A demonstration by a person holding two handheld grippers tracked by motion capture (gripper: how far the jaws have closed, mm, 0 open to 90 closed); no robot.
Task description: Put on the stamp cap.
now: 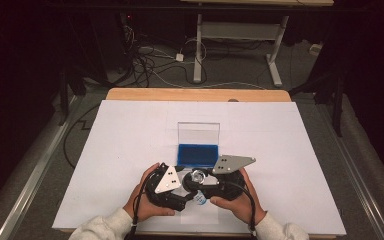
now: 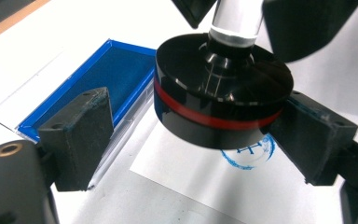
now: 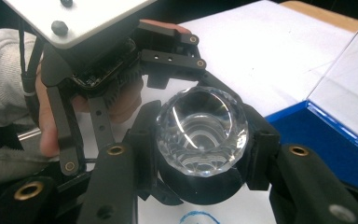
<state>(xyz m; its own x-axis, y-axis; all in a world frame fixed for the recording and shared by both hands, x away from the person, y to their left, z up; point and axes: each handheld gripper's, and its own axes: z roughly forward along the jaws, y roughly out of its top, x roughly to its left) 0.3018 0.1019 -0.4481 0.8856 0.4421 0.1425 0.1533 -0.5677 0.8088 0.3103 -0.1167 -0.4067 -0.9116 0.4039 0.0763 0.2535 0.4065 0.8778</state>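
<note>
Right gripper [image 3: 200, 149] clamped the stamp [image 2: 219, 93] by its handle; left gripper [image 2: 200, 135] jaws stood apart around its base, ink pad [image 1: 197, 154] at twelve o'clock.

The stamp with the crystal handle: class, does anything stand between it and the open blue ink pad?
Nothing visible does. The stamp, clamped by the right gripper, hangs above the paper with its blue print; the ink pad lies right beside it. The left gripper flanks the base, apart.
</note>
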